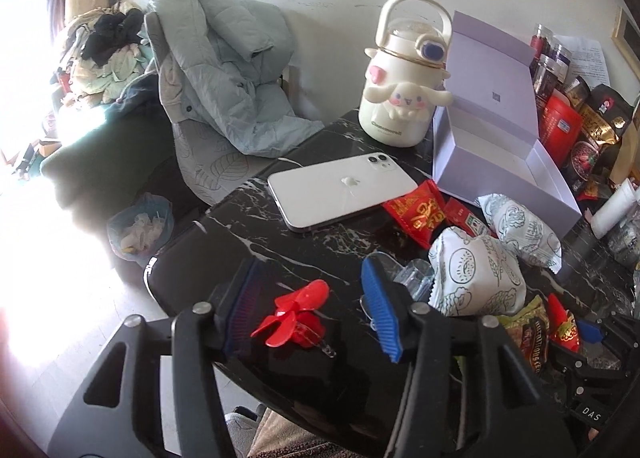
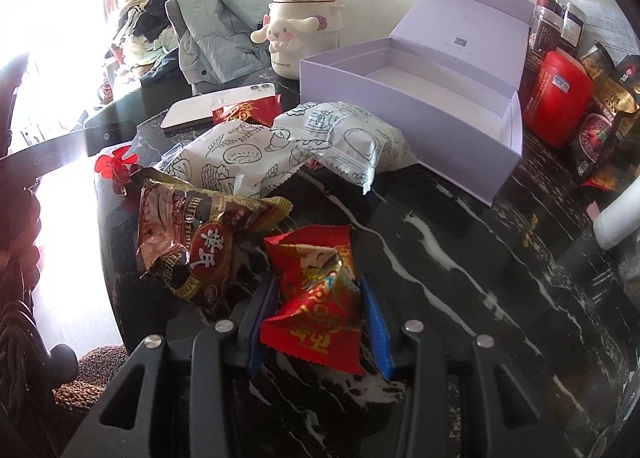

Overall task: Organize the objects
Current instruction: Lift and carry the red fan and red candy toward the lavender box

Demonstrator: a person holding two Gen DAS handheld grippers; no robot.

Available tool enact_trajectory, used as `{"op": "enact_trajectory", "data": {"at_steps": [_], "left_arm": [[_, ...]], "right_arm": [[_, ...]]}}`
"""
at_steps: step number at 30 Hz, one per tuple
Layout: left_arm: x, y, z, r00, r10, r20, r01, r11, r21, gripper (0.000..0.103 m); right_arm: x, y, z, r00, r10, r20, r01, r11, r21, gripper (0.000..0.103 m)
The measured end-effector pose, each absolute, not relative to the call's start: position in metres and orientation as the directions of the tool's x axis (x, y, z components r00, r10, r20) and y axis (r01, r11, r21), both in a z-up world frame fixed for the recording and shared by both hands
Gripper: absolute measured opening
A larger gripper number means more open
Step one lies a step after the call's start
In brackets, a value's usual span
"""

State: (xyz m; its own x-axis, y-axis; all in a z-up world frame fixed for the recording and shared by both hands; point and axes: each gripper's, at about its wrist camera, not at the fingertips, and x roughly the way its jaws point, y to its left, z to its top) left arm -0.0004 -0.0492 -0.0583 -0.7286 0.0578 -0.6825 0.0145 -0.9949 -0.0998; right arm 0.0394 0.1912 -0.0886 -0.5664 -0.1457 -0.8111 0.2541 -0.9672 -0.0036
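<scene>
Black marble-pattern desk [image 1: 320,258], white veining, surface crowded. Lying directly on it: white phone [image 1: 340,188] face down; cream character kettle [image 1: 404,98] upright near the far edge; open lilac box [image 2: 420,98], lid raised; two white printed snack packs [image 2: 288,146] touching; brown snack bag [image 2: 192,250]; red flower clip [image 1: 296,314]; red canister [image 2: 556,102] beside the box.

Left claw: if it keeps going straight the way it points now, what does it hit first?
Likely the red flower clip, lying on the table between the open fingers of the left claw. Past it is bare tabletop, then the phone. Depth is hard to judge in the fisheye view.
</scene>
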Motion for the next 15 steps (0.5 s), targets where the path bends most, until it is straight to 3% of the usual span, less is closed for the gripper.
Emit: {"op": "enact_trajectory", "data": {"at_steps": [2,15], "left_arm": [[0.003,-0.051,-0.057,-0.745,0.062,-0.665,0.006,-0.995,-0.099,0.070],[-0.003,-0.046,-0.096,-0.623,0.089,-0.777,-0.055,-0.996,-0.070,0.071]], "right_arm": [[0.038,0.190,-0.091,-0.555,-0.152,-0.818,0.258,-0.966,0.004,0.043],[0.037,0.183,-0.097,-0.541,-0.155,-0.826,0.273,-0.962,0.001,0.044]]}}
